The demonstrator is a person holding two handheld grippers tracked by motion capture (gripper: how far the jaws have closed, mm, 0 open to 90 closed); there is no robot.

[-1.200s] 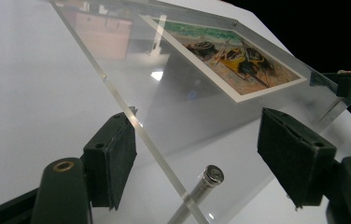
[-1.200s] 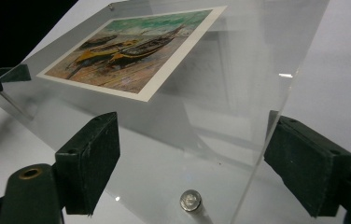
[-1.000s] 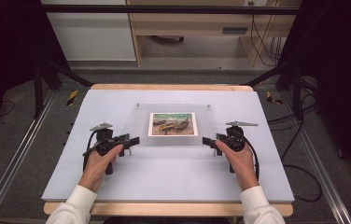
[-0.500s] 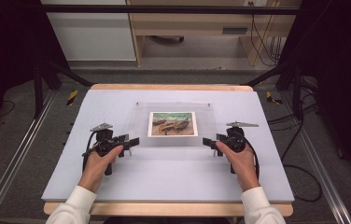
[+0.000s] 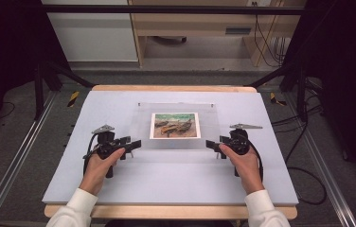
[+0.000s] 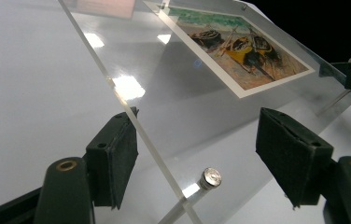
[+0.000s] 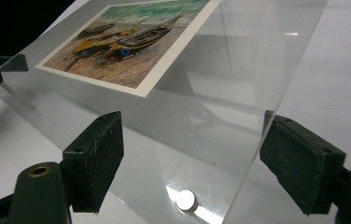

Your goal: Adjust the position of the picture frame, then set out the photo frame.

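With both hands low in the high view, I've got the clear acrylic frame point(image 5: 178, 126) at frame centre on the pale blue mat point(image 5: 119, 99), holding a boat print point(image 5: 175, 125). L gripper point(image 5: 136, 143) sits left of centre at the frame's near left corner; R gripper point(image 5: 210, 144) mirrors it right of centre. L hand point(image 5: 101, 163) and R hand point(image 5: 242, 161) come up from the bottom edge.

In the left gripper view, jaws wide apart, frame's edge running between the pads point(image 6: 117, 158), nothing clamped; a metal standoff point(image 6: 209, 178) at bottom centre. In the right gripper view, same story: jaws spread, pads point(image 7: 96, 156) straddling the corner, another standoff point(image 7: 186, 199) low centre. Can't tell if pads touch the acrylic.
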